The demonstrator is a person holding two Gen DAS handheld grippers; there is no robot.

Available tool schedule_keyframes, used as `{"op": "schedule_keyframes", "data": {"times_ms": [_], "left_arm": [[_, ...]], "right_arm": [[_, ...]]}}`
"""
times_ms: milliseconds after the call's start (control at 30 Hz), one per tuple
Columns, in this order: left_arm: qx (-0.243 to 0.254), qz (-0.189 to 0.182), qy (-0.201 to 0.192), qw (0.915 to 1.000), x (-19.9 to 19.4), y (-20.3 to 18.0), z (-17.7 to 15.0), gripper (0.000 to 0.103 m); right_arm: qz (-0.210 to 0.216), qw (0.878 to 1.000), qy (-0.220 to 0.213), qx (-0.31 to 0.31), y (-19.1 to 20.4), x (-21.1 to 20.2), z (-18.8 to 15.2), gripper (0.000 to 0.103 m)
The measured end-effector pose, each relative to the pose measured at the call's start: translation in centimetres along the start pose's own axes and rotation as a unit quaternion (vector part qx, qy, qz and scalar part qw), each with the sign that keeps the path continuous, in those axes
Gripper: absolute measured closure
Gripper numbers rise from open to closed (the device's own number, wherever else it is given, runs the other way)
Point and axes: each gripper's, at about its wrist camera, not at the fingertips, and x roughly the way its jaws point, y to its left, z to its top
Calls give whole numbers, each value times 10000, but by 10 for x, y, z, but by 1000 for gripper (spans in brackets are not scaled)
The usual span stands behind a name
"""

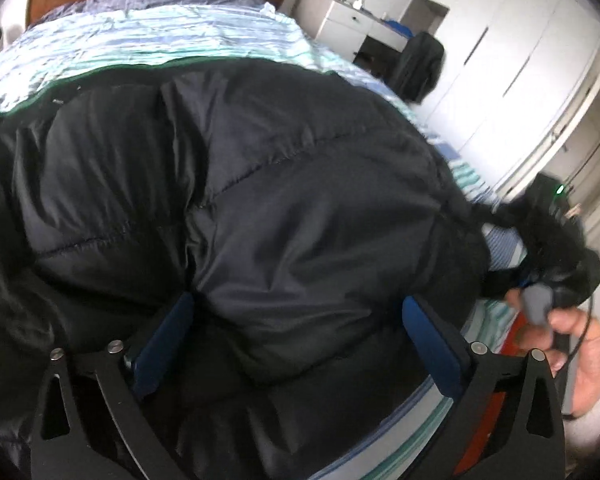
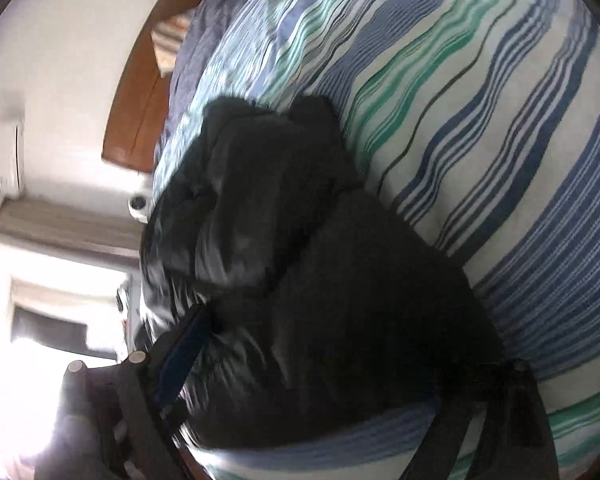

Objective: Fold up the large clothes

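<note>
Black puffer jacket (image 1: 240, 184), striped bedspread (image 2: 480, 100), no legible writing

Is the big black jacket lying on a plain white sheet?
No, the black jacket lies on a bedspread with wavy blue, green and white stripes.
</note>
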Motion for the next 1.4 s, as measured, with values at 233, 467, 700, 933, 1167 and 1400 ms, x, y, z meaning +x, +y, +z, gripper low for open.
{"op": "schedule_keyframes", "data": {"times_ms": [233,467,700,933,1167,1400], "left_arm": [[-384,-336,285,9983,-36,22,15,4],[210,-80,-101,9997,-142,7,105,4],[1400,-3,903,9860,-156,-74,180,4],[2810,2194,2093,9105,-104,-108,158,4],[1882,2237,1927,9367,-114,-42,166,68],[800,1740,1381,9717,-171,70,155,67]], "right_arm": [[148,9786,-876,-1855,81,-43,-31,72],[-146,8929,-1336,-4297,193,-58,-99,72],[-490,7836,-1345,-6045,264,-34,-179,72],[-499,7098,-1364,-6893,283,-16,-231,72],[40,7177,-950,-6898,286,-28,-241,57],[949,8226,45,-5607,263,-49,-171,33]]}}
